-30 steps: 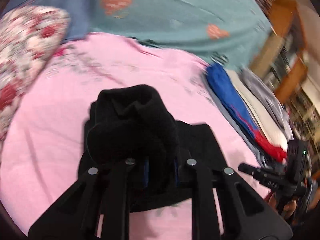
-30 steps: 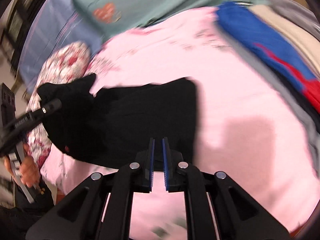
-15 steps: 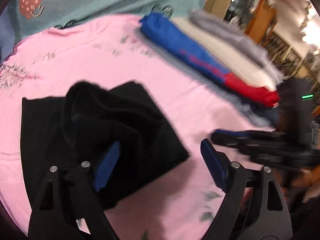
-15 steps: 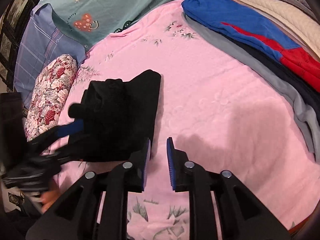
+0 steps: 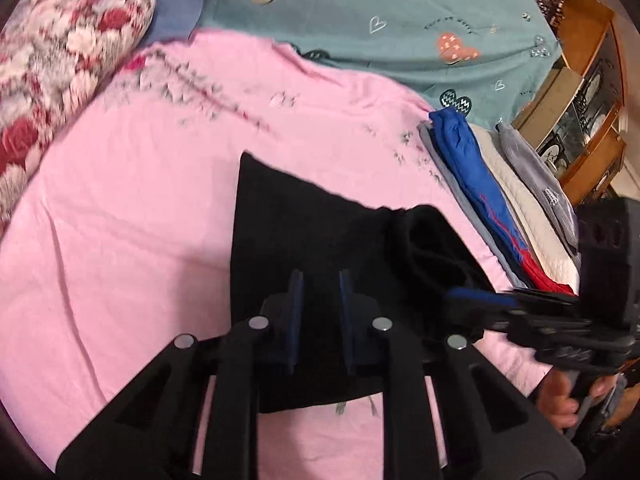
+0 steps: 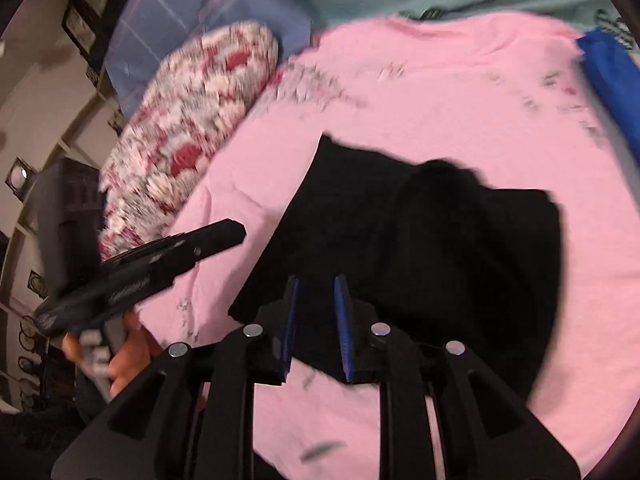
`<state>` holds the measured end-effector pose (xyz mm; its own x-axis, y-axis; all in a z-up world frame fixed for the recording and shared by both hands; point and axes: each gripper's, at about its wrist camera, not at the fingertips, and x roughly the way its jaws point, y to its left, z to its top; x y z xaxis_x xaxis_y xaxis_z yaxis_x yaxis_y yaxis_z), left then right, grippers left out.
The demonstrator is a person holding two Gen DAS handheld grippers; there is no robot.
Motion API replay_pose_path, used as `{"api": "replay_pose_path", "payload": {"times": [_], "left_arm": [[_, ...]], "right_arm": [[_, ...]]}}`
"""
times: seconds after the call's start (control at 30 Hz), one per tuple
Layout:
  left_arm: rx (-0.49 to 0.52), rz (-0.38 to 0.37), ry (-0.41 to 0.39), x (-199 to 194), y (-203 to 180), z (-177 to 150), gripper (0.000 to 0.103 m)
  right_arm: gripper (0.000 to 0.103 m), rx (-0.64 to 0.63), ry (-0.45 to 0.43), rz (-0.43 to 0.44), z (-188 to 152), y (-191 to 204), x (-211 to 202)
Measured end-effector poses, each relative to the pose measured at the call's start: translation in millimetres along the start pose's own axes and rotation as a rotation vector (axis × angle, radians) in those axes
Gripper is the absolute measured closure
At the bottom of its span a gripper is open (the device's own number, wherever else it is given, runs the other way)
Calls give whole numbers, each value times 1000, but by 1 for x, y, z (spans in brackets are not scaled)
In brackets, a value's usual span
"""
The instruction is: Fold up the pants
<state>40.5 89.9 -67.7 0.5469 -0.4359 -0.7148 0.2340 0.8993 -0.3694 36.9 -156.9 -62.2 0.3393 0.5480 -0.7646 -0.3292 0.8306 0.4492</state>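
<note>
The black pants are seen lying folded on the pink sheet, at the centre of both wrist views, with a bunched hump of cloth at about 2 o'clock of the fold in the left view and at 12 o'clock of it in the right view.

The left gripper is held over the near part of the pants. Its jaws have just been closing from a wide spread and now stand a narrow gap apart; black cloth is seen through the gap, but no fabric is pinched between the blue pads (the cloth appears to lie below them).

The right gripper is held over the near edge of the pants, its jaws likewise a narrow gap apart, with nothing gripped. Whether either gripper's fingertips touch the fabric cannot be told.

In the left view a stack of folded clothes, blue and red on top, is seen at 3 o'clock of the pants. A floral pillow lies at 10 o'clock, and a teal heart-print blanket at 12 o'clock.
</note>
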Motion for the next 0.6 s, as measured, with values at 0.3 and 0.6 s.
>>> {"api": "replay_pose_path", "payload": {"times": [0.3,0.6], "left_arm": [[56,-87,130,60,-22,-17,87],[109,-44,155,71,-22,-23,84]], "right_arm": [[95,176,-135,-458,7,-58,-21],[94,270,-10,-530,2,-105,-19]]}}
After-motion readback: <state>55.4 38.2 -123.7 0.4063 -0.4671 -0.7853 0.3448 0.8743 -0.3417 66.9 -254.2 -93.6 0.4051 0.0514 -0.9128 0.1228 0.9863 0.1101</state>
